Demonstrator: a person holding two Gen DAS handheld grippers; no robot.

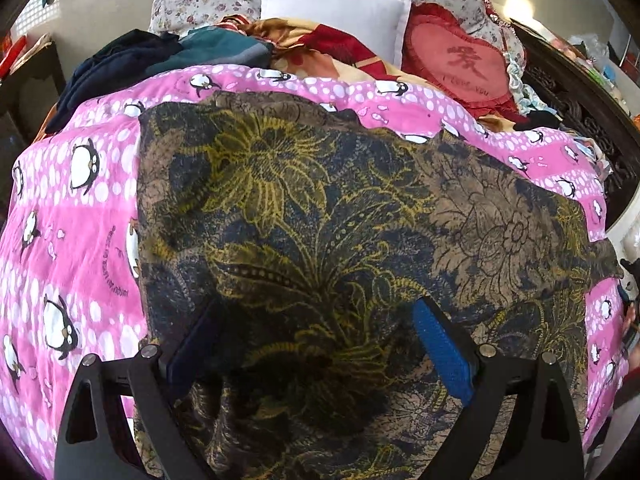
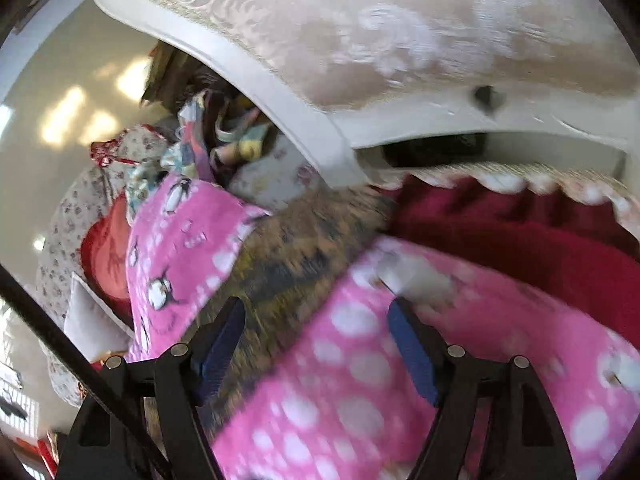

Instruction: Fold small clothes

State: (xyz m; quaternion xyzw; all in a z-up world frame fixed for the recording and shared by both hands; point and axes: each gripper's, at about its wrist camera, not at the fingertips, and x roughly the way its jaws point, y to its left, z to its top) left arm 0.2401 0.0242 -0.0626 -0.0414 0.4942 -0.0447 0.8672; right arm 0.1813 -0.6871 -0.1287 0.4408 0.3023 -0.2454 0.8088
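One dark floral garment lies spread flat on a pink penguin-print blanket. The left gripper hangs over the garment's near part, jaws wide apart, holding nothing. The right gripper is also spread wide and empty, over the blanket's edge beside a strip of the same garment; that view is blurred. Behind the blanket sit one white pillow, one red heart cushion and a heap of dark clothes
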